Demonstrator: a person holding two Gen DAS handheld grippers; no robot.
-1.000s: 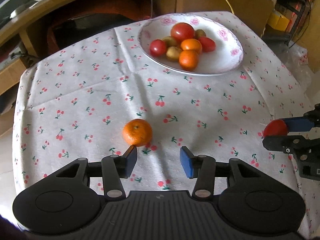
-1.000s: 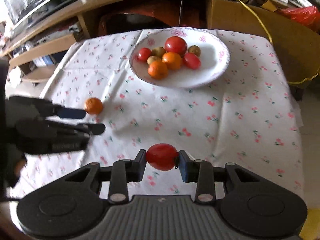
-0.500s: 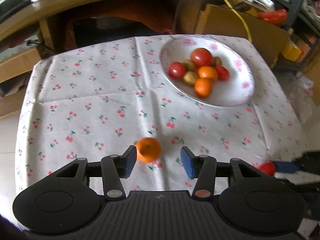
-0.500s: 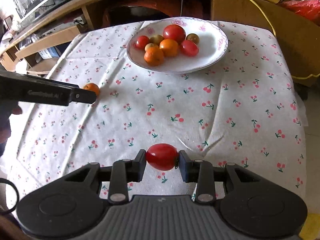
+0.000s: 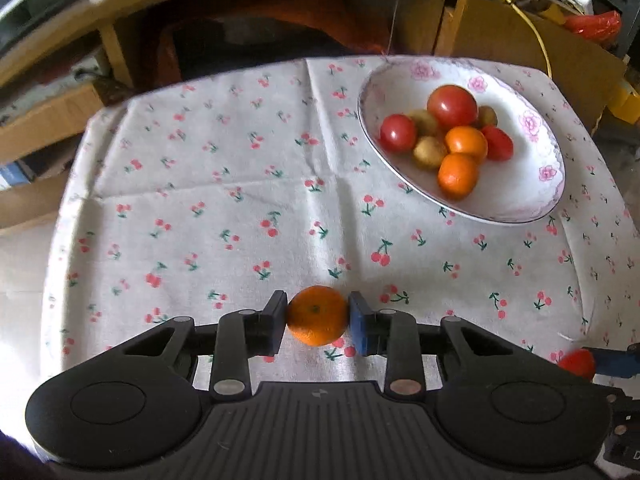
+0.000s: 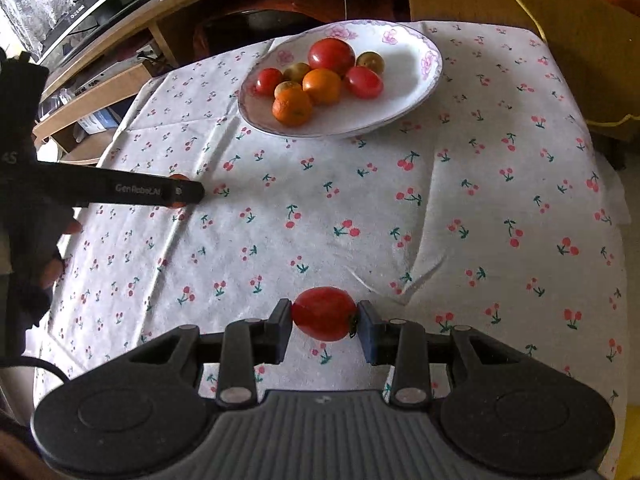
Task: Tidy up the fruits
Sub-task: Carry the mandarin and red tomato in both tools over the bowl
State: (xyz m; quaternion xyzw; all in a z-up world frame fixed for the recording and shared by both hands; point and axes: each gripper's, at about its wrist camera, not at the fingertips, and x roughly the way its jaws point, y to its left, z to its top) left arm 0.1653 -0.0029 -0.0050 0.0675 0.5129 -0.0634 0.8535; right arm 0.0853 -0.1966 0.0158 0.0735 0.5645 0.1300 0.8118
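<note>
1. The left claw (image 5: 318, 316) has just been closing, and its pads now clamp a tangerine (image 5: 317, 314) at lower centre of its view.
2. The right claw (image 6: 325, 314) grips a red tomato (image 6: 324, 313), lower centre.
3. The plate (image 5: 532, 196) of fruit sits upper right on the cherry-print worktop (image 5: 224, 208).

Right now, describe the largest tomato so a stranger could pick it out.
Find the flowered white plate at the cloth's far end. In its fruit pile, the largest tomato sits at the back: round, red, bigger than every piece around it.
</note>
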